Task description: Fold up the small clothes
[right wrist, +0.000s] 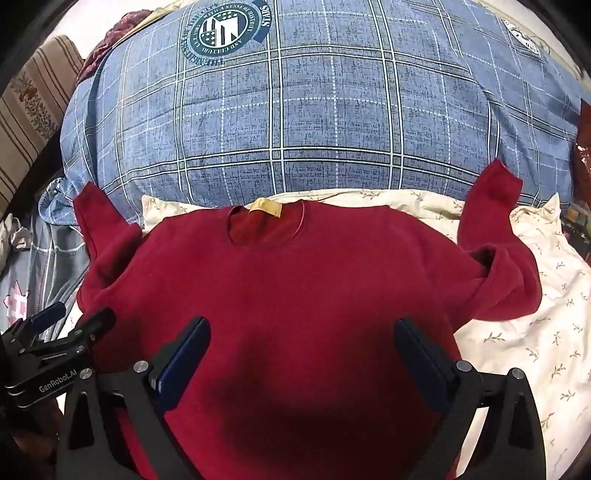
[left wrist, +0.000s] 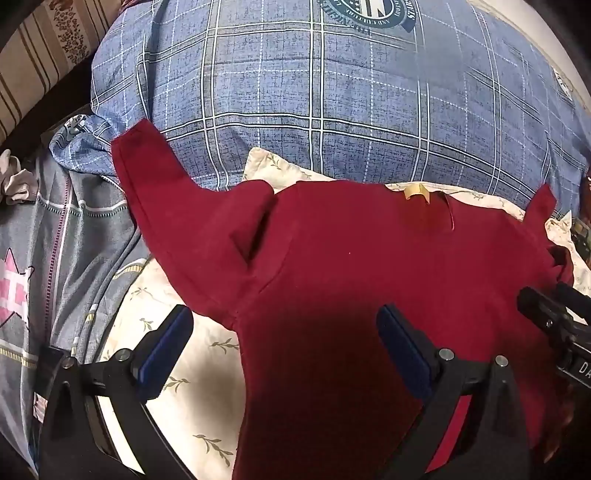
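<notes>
- Lying flat and face up in front of you is a dark red sweater [right wrist: 295, 280], spread on a cream bedsheet [right wrist: 524, 332] printed with small leafy sprigs.
- Its round neckline points away from you, and a tan label [right wrist: 265, 209] shows inside the collar.
- Your left gripper [left wrist: 284, 347] hovers over the sweater's left side, near the armpit seam. Its two blue-padded fingers [left wrist: 166, 350] stand wide apart with nothing between them. One finger sits over the sheet, the other over the red cloth; whether either touches the fabric cannot be told.
- Your right gripper [right wrist: 299, 362] hangs over the lower middle of the sweater's body. Its fingers [right wrist: 184, 362] are also spread wide and hold nothing, with red cloth showing in the gap between them.
- The left sleeve [left wrist: 147, 184] stretches up and away, its cuff resting against a large blue plaid pillow [left wrist: 332, 92].
- The right sleeve [right wrist: 495, 236] bends at the elbow, bunched into a fold near the shoulder, with its cuff reaching up to touch the same pillow.
- The pillow lies just beyond the collar and carries a round dark green crest [right wrist: 225, 33].
- To the left of the sheet lies grey patterned bedding [left wrist: 55, 258] with a pink star print.
- In each wrist view, the other gripper shows at the edge of the frame, beside the sweater.
</notes>
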The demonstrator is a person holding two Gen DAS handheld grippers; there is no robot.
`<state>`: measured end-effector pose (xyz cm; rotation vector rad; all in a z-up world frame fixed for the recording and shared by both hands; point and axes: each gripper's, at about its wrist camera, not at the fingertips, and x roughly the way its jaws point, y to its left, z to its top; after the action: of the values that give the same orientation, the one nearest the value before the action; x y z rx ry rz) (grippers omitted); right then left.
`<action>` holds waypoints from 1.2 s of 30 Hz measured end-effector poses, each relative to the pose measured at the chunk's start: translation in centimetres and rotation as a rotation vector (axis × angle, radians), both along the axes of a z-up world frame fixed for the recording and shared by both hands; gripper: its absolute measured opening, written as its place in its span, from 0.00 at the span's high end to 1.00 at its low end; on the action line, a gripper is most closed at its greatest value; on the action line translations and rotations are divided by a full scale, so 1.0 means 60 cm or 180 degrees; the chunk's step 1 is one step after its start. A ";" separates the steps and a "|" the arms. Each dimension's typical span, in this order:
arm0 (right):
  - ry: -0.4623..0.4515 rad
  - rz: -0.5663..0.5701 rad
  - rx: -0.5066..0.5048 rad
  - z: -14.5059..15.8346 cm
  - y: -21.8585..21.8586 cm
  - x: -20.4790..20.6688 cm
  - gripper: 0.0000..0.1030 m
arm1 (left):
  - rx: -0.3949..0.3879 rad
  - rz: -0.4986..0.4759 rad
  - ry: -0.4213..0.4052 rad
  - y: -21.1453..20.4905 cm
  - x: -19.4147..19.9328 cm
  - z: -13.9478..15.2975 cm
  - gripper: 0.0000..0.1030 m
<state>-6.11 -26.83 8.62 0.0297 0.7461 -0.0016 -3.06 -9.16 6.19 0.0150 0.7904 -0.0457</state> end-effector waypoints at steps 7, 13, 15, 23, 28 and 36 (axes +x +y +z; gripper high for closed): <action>0.0014 0.0017 0.0015 -0.004 0.003 0.005 0.03 | -0.0060 0.0064 0.0013 0.000 0.004 -0.002 0.03; 0.0066 0.0054 -0.0007 0.000 0.011 0.008 0.03 | -0.0054 0.0065 0.0018 0.000 0.003 -0.004 0.03; 0.0069 0.0063 -0.0016 0.001 0.013 0.008 0.03 | -0.0049 0.0083 0.0017 -0.001 0.003 -0.005 0.03; 0.0003 0.0065 -0.0035 -0.007 0.011 0.006 0.03 | -0.0116 0.0126 0.0008 0.005 0.001 -0.004 0.03; 0.0003 0.0080 -0.0024 -0.009 0.016 0.006 0.03 | -0.0127 0.0133 0.0009 0.007 0.001 -0.004 0.03; 0.0017 0.0103 0.0001 -0.012 0.019 0.005 0.03 | -0.0256 0.0225 0.0016 0.026 0.006 -0.001 0.03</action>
<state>-5.80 -25.67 7.87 0.0177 0.7518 0.0294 -2.69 -7.62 6.15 -0.0892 0.7931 -0.0105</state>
